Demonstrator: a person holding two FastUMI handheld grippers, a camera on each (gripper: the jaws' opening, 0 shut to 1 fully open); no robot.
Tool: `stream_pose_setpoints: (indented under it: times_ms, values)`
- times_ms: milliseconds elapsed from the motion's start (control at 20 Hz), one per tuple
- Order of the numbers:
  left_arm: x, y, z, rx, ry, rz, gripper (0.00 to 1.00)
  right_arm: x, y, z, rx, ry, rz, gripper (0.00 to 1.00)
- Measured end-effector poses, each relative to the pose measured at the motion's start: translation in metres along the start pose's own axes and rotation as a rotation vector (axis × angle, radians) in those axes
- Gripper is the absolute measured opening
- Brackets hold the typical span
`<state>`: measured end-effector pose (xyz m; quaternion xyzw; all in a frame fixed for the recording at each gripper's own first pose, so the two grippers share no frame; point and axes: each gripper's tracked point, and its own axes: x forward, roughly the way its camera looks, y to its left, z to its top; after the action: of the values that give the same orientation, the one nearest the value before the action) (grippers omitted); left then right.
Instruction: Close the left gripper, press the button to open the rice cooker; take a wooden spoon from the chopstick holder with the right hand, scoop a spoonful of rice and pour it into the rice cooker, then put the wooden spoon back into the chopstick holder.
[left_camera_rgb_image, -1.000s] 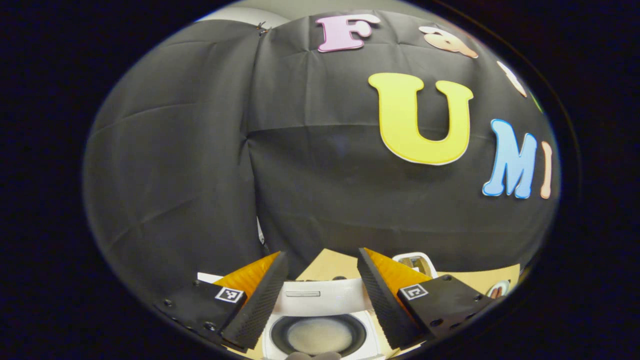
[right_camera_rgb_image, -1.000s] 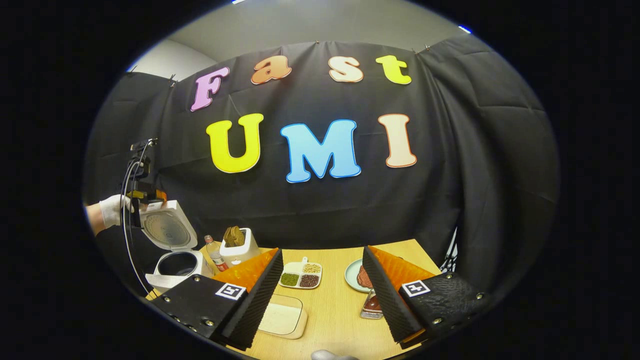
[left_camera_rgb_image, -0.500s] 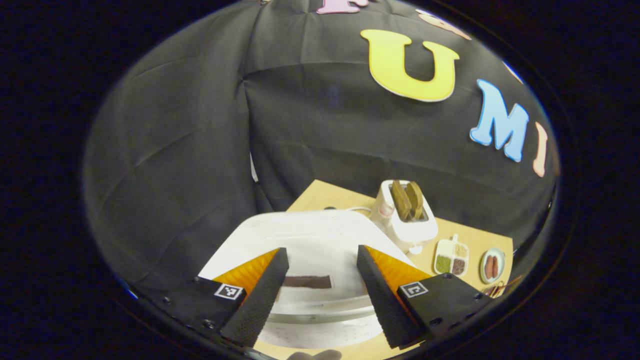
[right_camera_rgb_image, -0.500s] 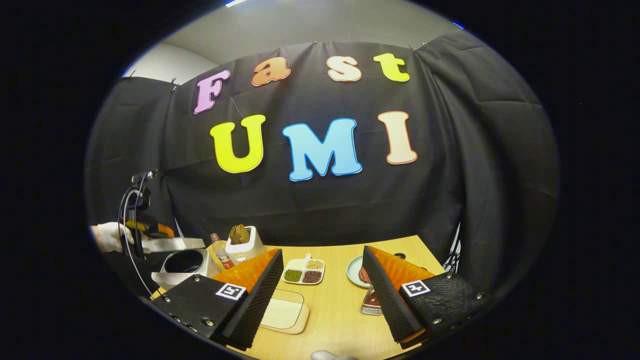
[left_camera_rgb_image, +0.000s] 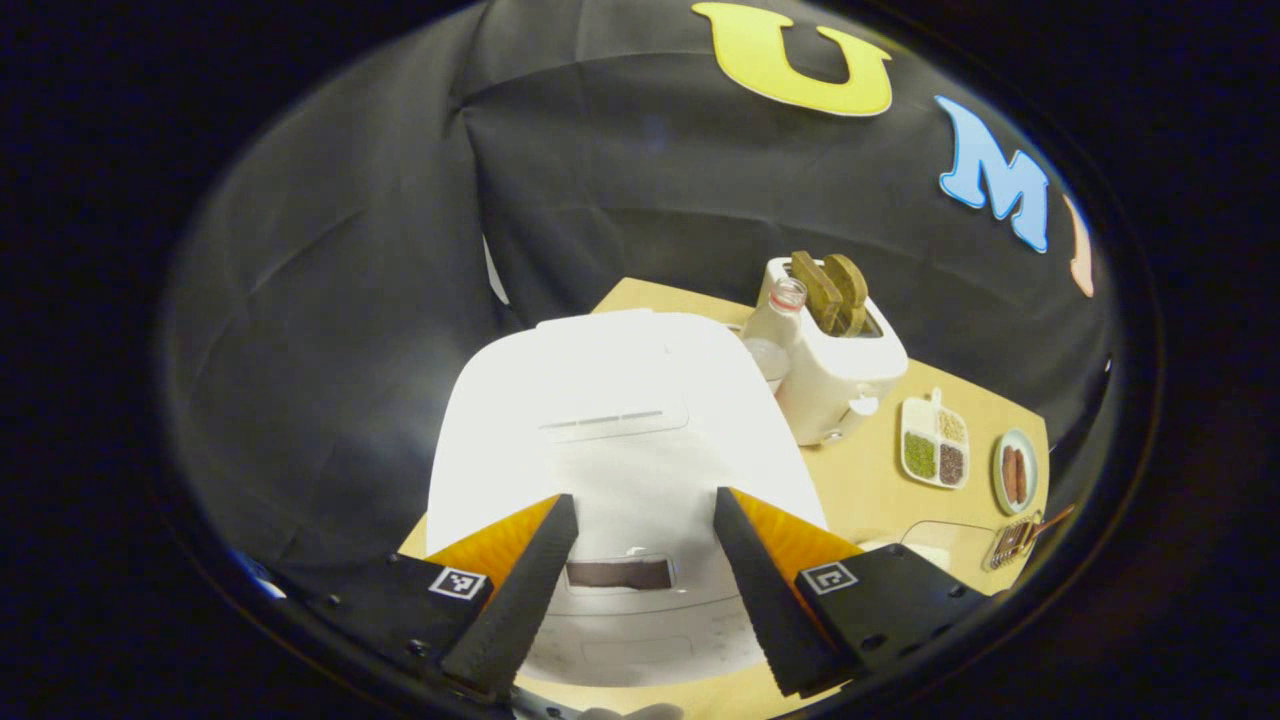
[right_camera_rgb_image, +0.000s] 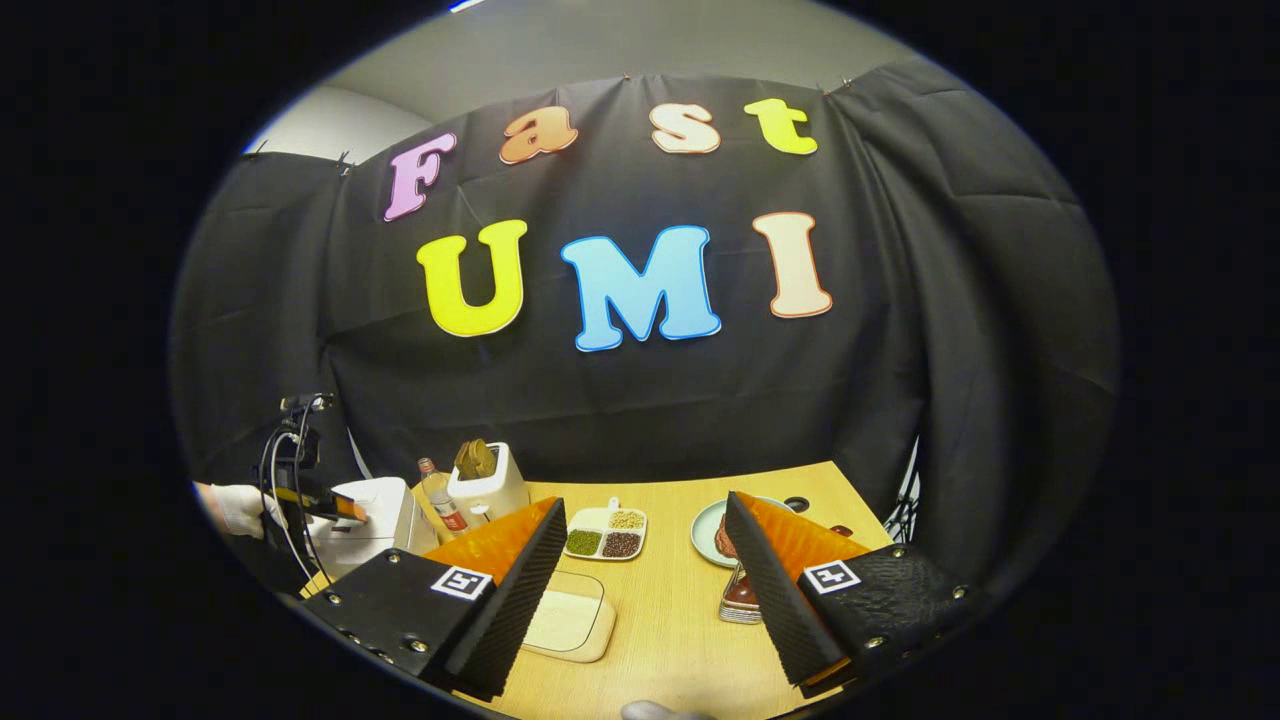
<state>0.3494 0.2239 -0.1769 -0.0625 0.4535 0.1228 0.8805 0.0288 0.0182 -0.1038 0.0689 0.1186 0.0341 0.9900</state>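
White rice cooker (left_camera_rgb_image: 620, 440), lid down, L tool (left_camera_rgb_image: 640, 590) over it

left gripper view: aimed steeply down, close above the closed white rice cooker (left_camera_rgb_image: 620, 420) | right gripper view: held farther back, levelled across the light wooden table (right_camera_rgb_image: 680, 620) | shared: cooker, white toaster (right_camera_rgb_image: 487, 485)

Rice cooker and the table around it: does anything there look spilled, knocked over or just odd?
Nothing stands out. The rice cooker sits level with its lid down, the left tongs open above its front. The toaster and bottle stand upright, and the divided dish holds its grains with no spill on the table.
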Motion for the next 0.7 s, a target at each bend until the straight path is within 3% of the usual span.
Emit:
stream_pose_setpoints:
  times_ms: [450,700]
  values:
    - [0.005,0.0,-0.003,0.012,-0.003,-0.001,1.0,0.003,0.005,-0.01,0.069,0.034,0.017,0.98]
    - [0.003,-0.001,0.007,0.072,-0.085,-0.024,1.0,-0.002,0.0,-0.002,0.044,0.015,0.009,0.98]
